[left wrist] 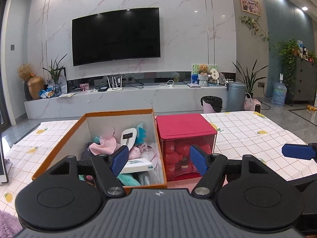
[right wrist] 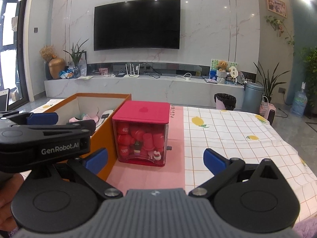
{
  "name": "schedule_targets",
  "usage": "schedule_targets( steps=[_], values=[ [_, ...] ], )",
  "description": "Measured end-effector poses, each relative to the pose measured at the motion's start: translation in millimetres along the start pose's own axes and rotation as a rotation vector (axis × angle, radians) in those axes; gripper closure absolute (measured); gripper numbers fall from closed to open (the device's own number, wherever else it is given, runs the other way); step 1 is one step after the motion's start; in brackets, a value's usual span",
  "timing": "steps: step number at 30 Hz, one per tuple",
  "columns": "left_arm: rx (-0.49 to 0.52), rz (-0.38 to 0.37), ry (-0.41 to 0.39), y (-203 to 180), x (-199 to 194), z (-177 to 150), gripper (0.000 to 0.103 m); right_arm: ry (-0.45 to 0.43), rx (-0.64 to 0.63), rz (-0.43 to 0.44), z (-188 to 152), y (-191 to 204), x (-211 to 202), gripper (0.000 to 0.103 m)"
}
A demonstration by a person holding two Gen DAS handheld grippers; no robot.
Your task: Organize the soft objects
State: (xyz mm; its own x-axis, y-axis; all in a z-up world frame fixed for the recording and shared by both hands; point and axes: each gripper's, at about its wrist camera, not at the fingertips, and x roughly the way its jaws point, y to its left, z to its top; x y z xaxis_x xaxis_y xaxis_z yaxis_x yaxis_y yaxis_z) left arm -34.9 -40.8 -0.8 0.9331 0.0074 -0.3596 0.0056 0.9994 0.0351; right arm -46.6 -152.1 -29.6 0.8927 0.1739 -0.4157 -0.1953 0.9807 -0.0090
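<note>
An orange cardboard box [left wrist: 59, 138] stands on the table and holds several soft things: a pink cloth [left wrist: 105, 145], a white slipper [left wrist: 127, 137], teal plush pieces [left wrist: 140, 131]. It also shows in the right wrist view [right wrist: 107, 117]. My left gripper [left wrist: 159, 159] is open and empty, held over the box's near right corner. My right gripper [right wrist: 155, 158] is open and empty, in front of a red-lidded clear box [right wrist: 142, 132]. That box also shows in the left wrist view [left wrist: 185, 136], beside the orange box.
The table has a white checked cloth with lemons [right wrist: 227, 134] and a pink mat [right wrist: 174, 154]. My left gripper's body [right wrist: 45, 138] crosses the right wrist view at left. A TV bench, bins and plants stand beyond the table.
</note>
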Motion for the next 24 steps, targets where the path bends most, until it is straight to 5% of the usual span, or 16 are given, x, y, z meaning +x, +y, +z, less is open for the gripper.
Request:
schedule_targets(
  steps=[24],
  values=[
    [-0.027, 0.002, 0.015, -0.2, -0.9, -2.3, 0.020, 0.032, 0.000, -0.009, 1.0, -0.9, 2.8, 0.003]
  ],
)
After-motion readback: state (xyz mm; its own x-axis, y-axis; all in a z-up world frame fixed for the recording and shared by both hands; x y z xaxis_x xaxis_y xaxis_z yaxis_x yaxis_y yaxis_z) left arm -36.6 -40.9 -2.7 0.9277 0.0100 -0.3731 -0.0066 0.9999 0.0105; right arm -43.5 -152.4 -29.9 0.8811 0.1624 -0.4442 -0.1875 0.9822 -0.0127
